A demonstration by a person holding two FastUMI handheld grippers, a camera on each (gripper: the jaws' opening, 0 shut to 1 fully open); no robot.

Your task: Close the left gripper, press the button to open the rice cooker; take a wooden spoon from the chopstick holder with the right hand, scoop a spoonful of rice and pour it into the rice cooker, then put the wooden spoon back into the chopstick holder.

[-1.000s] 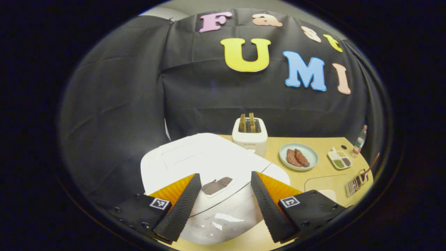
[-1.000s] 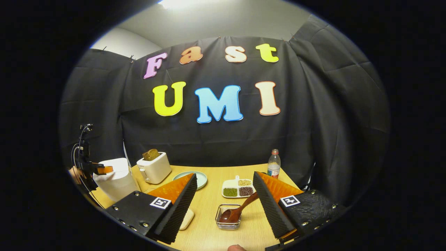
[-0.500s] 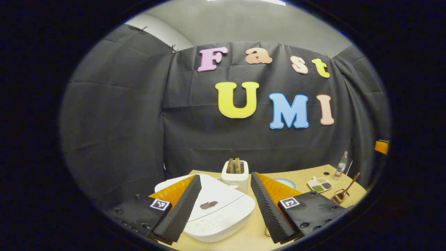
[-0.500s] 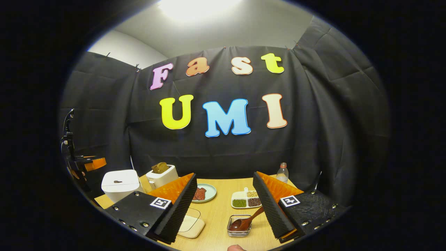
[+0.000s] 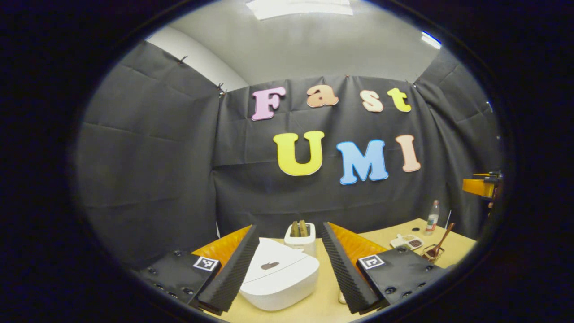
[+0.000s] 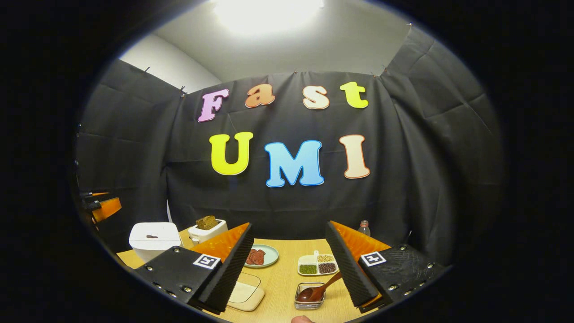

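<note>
Hovering above the near left part of the worktop [image 6: 287,273], the left gripper [image 5: 289,264] has its fingers spread wide with nothing between them; the white rice cooker [image 5: 280,276] sits below and ahead of them, lid down, its dark button [image 5: 270,265] showing on top. In the right gripper view the same cooker [image 6: 154,237] stands at the worktop's left edge, the toaster [image 6: 207,229] with bread just behind it.

The right gripper [image 6: 289,269] is likewise wide open and empty, held above the near middle. Between its fingers, near the front edge, the wooden spoon [image 6: 316,290] rests bowl-down in the small clear chopstick holder [image 6: 309,298], handle leaning up to the right. A divided dish of grains [image 6: 317,265] lies just behind the holder, a plate of meat [image 6: 258,256] to its left, a bottle [image 6: 363,228] at the back, and a clear-lidded container [image 6: 244,294] by the left finger.

Lid shut and spoon in its holder fit either a run about to press the button or one wound up with the cooker closed again; these views cannot settle which.

If the press is in hand: bring the left fingers fully together so they form one blunt tip, centre over the dark button, come down square and not glancing, and keep clear of the lid's swing.
</note>
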